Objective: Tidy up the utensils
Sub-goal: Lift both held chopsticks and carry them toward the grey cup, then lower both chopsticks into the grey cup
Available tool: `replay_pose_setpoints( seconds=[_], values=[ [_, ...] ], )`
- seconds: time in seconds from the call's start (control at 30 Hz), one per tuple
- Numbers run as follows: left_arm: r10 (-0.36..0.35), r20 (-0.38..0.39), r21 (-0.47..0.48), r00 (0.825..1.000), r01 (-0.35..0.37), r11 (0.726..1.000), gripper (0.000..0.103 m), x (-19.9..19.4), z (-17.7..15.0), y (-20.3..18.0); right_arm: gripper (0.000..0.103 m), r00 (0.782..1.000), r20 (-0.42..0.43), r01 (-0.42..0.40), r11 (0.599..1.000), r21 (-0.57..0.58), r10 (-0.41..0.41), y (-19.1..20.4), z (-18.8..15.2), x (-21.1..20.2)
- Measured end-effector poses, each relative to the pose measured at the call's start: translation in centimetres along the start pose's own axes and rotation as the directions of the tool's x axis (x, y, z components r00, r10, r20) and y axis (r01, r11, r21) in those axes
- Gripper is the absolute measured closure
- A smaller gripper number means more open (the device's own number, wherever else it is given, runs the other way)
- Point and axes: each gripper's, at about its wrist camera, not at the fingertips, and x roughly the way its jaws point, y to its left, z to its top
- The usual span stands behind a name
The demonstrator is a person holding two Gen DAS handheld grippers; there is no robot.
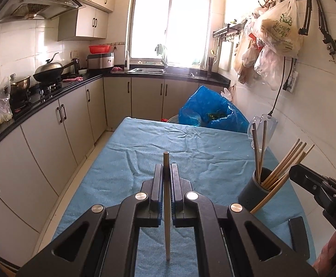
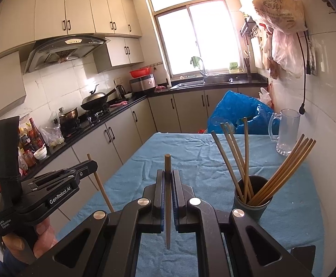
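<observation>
Left gripper: jaws clamped on one pale chopstick, which stands nearly upright between the pads, top end poking above the fingertips, lower end hanging just over the cloth.
Right gripper: jaws clamped on one darker chopstick, also nearly upright, tip above the pads.
Grippers, count: two, one in each hand; in the right wrist view the left one sits at about 9 o'clock with fingers of a person's hand wrapped round its handle.
Holder: one dark round cup on the table, at about 3 o'clock from the right gripper.
Chopsticks in holder, right wrist view: two bunches. About four darker ones lean toward 11 to 12 o'clock; about four or five pale ones lean toward 2 o'clock. The exact number is hard to tell where they overlap.
Chopsticks held: two in all, one per gripper.
Table cloth: one blue, wrinkled cloth covering the table.
Glass mug: one, clear, with handle, at the far right edge of the table, at about 1 o'clock from the holder, well apart from it.
Blue plastic bag: one, beyond the table's far end, at about 12 o'clock.
Dark flat object: one, lying on the cloth near the right edge; what it is I cannot tell.
</observation>
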Motion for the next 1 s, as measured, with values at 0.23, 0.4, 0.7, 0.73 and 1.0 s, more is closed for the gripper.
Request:
replay_pose_setpoints(
  seconds=[0.23,0.4,0.7,0.73,1.0],
  values=[
    [0.000,0.004,0.010,1.000,0.000,1.000,0.098,-0.3,0.1,-0.3,0.097,1.000,0.006,0.003,1.000,0.009,-0.003,-0.2,-0.2,-0.5],
    [-0.001,0.008,0.017,1.000,0.000,1.000,0.098,-0.7,0.3,-0.6,0.097,1.000,0.017,0.009,1.000,0.022,-0.010,-0.7,-0.1,-1.2],
    [-0.081,0.024,0.048,0.996,0.080,0.996,0.098,-1.8,3.3,-3.3,0.097,0.992,0.098,0.069,0.996,0.063,-0.075,-3.4,1.8,-4.5],
    [-0.096,0.031,0.053,0.995,0.094,0.994,0.098,-2.0,4.0,-4.0,0.097,0.990,0.112,0.081,0.994,0.069,-0.088,-3.9,2.2,-5.1],
    [-0.234,0.085,0.088,0.969,0.227,0.970,0.098,-3.7,9.0,-9.2,0.097,0.959,0.199,0.181,0.976,0.119,-0.202,-7.8,5.6,-8.0]
  ],
)
